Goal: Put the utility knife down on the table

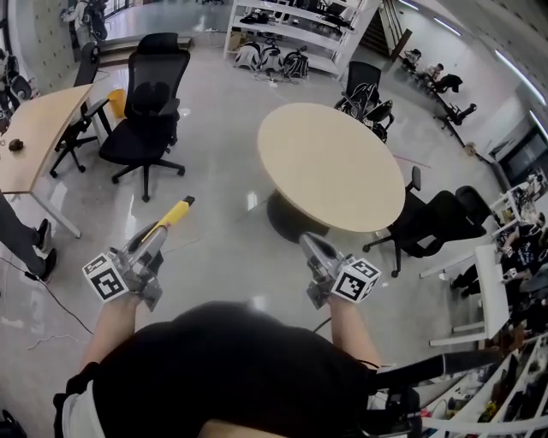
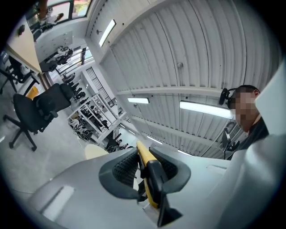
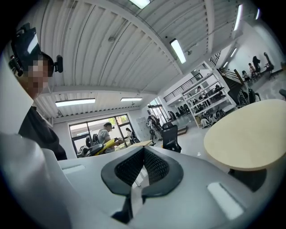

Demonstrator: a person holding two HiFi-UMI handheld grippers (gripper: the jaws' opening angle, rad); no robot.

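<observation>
The left gripper (image 1: 147, 251) clamps the yellow knife (image 1: 175, 212) between its jaws. The knife sticks out forward in the air above the floor (image 1: 214, 257), not over any table. The right gripper (image 1: 312, 250) has its jaws pressed together with nothing between them. Just ahead of it stands a round table (image 1: 330, 167) with a pale top on a dark foot. The floor is grey and glossy. Black chairs (image 1: 147, 111) stand at the left beside a desk (image 1: 38, 128), and white shelves (image 1: 291, 26) are at the far side.
</observation>
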